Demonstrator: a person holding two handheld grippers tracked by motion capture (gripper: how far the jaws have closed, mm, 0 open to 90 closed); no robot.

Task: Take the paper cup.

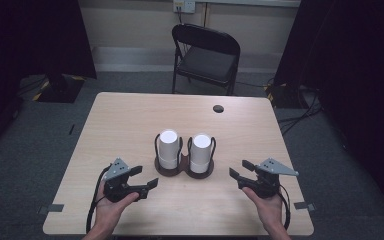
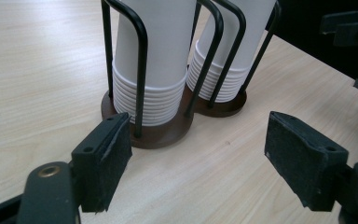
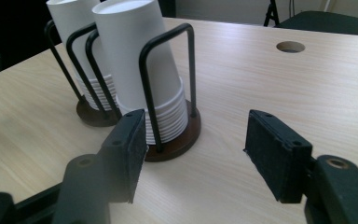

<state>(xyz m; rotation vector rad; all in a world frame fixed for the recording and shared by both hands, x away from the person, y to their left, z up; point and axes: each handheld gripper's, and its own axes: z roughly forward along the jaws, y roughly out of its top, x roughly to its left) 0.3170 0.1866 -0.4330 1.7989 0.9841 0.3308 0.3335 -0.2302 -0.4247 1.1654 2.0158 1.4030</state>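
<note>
A dark brown double cup holder [image 1: 184, 172] with black wire loops stands at the middle of the light wooden table [image 1: 130, 120]. It carries two stacks of upturned white paper cups, the left stack [image 1: 169, 147] and the right stack [image 1: 200, 150]. My left gripper [image 1: 145, 176] rests low at the holder's front left, open, jaws empty. In the left gripper view [image 2: 198, 154] it faces the nearer stack [image 2: 154, 60] and the holder's base [image 2: 163, 133]. At the front right, my right gripper [image 1: 240, 169] is open and empty too. In its own view [image 3: 196, 149] it points past the nearer stack [image 3: 140, 70].
A round cable hole [image 1: 218, 108] sits near the table's far edge. Behind the table stands a black folding chair [image 1: 207, 55]. Dark curtains hang at both sides, with cables on the grey floor. The other gripper [image 2: 349, 25] shows far off in the left gripper view.
</note>
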